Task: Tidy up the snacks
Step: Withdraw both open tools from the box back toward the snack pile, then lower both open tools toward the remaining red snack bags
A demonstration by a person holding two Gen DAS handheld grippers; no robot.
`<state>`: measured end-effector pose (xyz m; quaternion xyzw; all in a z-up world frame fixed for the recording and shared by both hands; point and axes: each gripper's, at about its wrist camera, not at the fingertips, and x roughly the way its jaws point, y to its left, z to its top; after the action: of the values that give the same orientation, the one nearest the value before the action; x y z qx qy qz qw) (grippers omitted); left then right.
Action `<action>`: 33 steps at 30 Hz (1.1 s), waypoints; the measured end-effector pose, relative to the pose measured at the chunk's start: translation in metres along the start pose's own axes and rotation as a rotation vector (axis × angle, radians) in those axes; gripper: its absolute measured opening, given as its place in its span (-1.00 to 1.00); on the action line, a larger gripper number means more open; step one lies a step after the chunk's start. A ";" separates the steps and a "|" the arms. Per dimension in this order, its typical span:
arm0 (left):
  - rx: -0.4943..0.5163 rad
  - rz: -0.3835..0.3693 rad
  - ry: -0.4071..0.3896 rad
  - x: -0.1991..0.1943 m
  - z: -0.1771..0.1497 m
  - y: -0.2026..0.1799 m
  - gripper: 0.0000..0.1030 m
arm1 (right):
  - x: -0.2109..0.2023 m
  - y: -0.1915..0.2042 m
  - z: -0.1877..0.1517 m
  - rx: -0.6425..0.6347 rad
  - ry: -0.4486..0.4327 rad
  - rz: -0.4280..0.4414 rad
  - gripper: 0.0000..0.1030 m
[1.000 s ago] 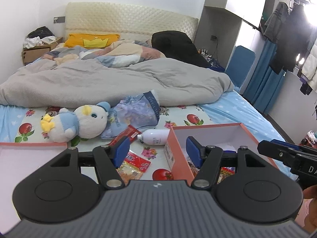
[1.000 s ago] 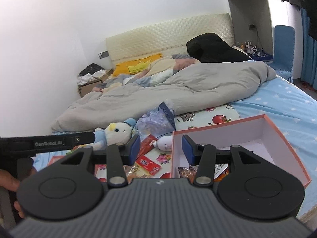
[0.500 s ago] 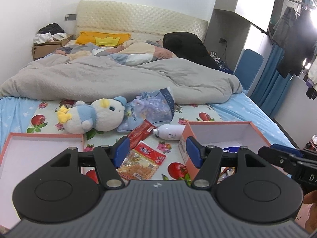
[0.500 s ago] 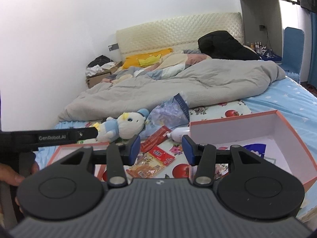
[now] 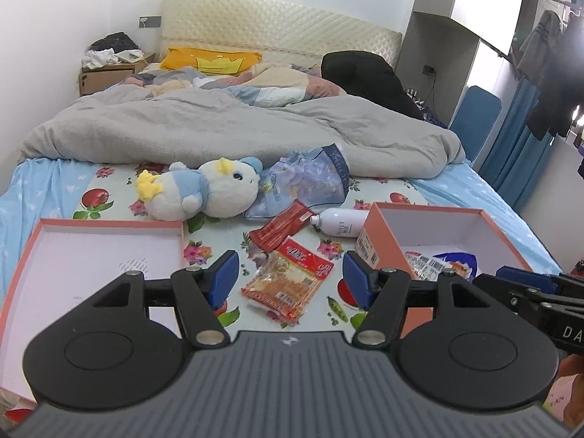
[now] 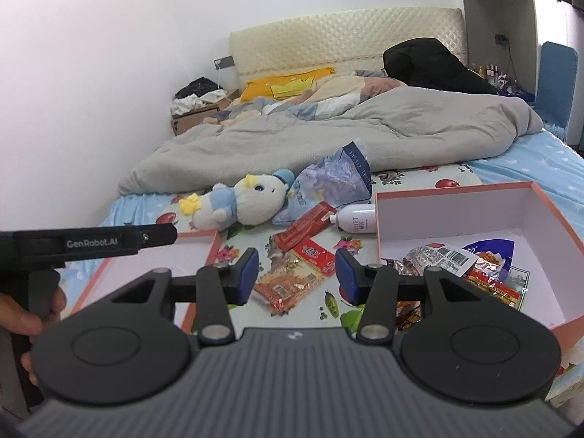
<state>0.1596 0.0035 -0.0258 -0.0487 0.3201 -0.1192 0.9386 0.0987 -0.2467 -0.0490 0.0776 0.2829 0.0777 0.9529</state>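
Observation:
An orange snack packet with a red top (image 5: 288,280) (image 6: 295,273) lies on the flowered sheet, right ahead of both grippers. A red snack packet (image 5: 283,224) (image 6: 304,225) lies just beyond it. An open salmon-pink box (image 5: 458,215) (image 6: 452,191) on the right holds several snack packets (image 6: 460,266). My left gripper (image 5: 290,279) is open and empty above the orange packet. My right gripper (image 6: 296,273) is open and empty, also over it.
A second salmon-pink box or lid (image 5: 33,241) (image 6: 210,235) lies at the left. A plush duck (image 5: 204,191) (image 6: 242,200), a blue tissue pack (image 5: 310,182) (image 6: 334,179) and a white bottle (image 5: 343,222) (image 6: 356,219) lie behind. A grey duvet (image 5: 233,131) covers the far bed.
Both grippers have pulled back and tilted down, so the orange packet and the left box now show fully. Both jaws stay open.

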 end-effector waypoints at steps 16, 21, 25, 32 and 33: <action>-0.013 0.011 0.039 -0.018 -0.044 0.019 0.33 | -0.001 0.021 -0.041 0.016 0.073 0.013 -0.04; -0.023 0.009 0.057 -0.009 -0.050 0.023 0.33 | 0.004 0.020 -0.043 0.022 0.081 0.007 -0.04; -0.029 0.011 0.065 0.001 -0.049 0.027 0.33 | 0.012 0.021 -0.040 0.016 0.080 0.005 -0.04; -0.038 0.020 0.080 0.026 -0.045 0.036 0.33 | 0.038 0.017 -0.033 0.015 0.106 0.014 -0.04; -0.044 0.025 0.086 0.032 -0.045 0.037 0.33 | 0.043 0.017 -0.031 0.010 0.112 0.021 -0.04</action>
<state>0.1638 0.0307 -0.0862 -0.0600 0.3631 -0.1024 0.9242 0.1156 -0.2190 -0.0945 0.0808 0.3354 0.0903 0.9342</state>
